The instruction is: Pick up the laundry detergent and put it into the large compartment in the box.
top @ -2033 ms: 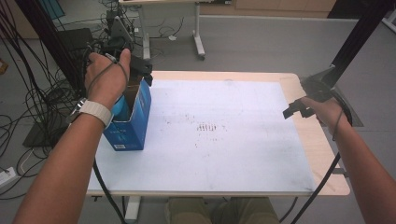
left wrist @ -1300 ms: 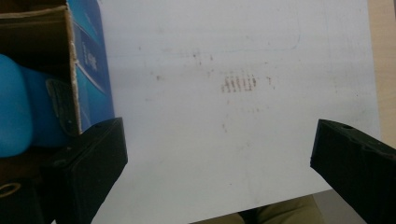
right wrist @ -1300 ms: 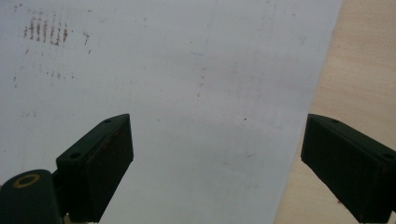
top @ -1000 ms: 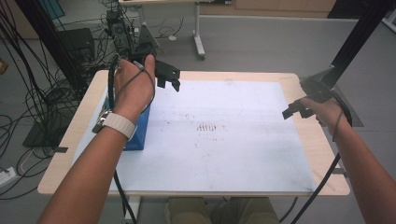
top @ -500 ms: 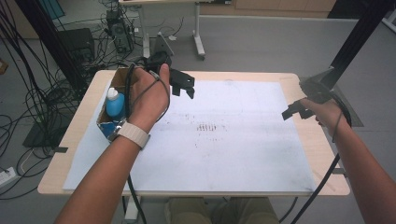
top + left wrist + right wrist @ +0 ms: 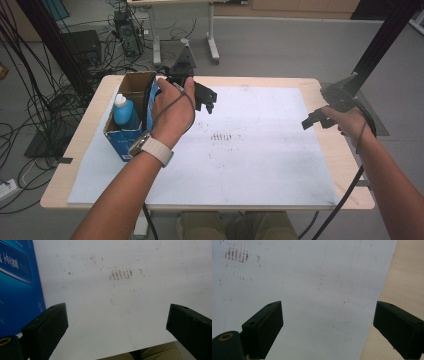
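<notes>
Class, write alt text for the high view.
A person's left gripper hangs open beside an open blue cardboard box holding a white-capped blue bottle, on a white sheet covering a wooden table. Their right gripper hovers over the table's right edge.

blue box [image 6: 121, 137], white sheet [image 6: 250, 160], black jaws

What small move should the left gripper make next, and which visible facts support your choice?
Probably swing the left gripper back over the open blue box and down toward the bottle. Its jaws stand wide apart and empty above the white sheet, the bottle stands upright in the box with its white cap exposed, and the right gripper hovers far off, also open.
</notes>
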Tool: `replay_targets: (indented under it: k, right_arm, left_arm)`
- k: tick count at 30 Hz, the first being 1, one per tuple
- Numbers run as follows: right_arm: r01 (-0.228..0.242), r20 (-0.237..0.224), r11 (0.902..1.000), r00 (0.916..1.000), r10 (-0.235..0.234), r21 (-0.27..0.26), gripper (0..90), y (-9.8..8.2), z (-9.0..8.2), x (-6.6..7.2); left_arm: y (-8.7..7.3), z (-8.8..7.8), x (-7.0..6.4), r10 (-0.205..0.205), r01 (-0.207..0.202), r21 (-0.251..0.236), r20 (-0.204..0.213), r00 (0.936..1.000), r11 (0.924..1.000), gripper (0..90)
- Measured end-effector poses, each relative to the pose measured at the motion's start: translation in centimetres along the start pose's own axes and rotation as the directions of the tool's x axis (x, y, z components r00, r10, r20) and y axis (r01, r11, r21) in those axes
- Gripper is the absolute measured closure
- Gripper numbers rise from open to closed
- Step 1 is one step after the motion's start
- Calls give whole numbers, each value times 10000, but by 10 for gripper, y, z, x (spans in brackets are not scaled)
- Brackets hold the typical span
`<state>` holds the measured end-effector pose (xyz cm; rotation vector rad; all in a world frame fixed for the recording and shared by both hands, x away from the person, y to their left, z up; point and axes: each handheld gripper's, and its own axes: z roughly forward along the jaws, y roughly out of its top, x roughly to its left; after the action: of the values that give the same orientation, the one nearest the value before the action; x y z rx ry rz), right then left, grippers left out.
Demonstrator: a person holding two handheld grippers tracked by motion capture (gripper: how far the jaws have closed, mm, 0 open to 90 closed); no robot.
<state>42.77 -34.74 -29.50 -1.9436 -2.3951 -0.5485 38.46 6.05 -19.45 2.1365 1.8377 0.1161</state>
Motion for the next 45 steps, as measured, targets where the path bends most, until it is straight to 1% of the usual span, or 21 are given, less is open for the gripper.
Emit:
replay_targets:
  k: [2,3,5,7,8,10,13,20,32,45]
  right_arm:
    - [13,-9,10000,10000,-13,1,91,0,1,0]
    - [20,-13,10000,10000,-21,-5,91,0,1,1]
    - [33,-28,10000,10000,-33,-4,91,0,1,1]
    - [75,-28,10000,10000,-75,4,90,0,1,2]
    - [76,-33,10000,10000,-76,13,91,0,2,2]
    - [110,-41,9999,9999,-110,24,91,0,3,3]
    - [102,-66,9999,9999,-102,56,91,-1,5,3]
    - [39,-95,10000,9999,-39,91,90,-2,9,0]
    - [-20,-87,10000,10000,20,49,91,-1,6,0]
    - [-27,-75,10000,10000,27,38,91,-3,6,-5]
  left_arm:
    - [-1,3,0,-138,138,12,321,9994,9999,41]
    - [-2,6,-1,-193,190,68,398,9990,9998,41]
    - [-3,10,-1,-167,165,137,165,9997,9998,44]
    - [-4,14,-1,-275,271,141,304,9992,9995,42]
    - [-4,16,-1,-298,294,159,299,9991,9994,43]
    - [-5,19,-2,-285,283,145,88,9996,9995,43]
    - [-5,24,-3,-297,295,161,148,9994,9994,43]
    - [-3,34,-6,-230,231,180,-55,9997,9996,43]
    - [-2,37,-5,-335,336,125,-57,9994,9994,43]
    - [-2,40,-7,-329,330,160,-46,9994,9993,43]
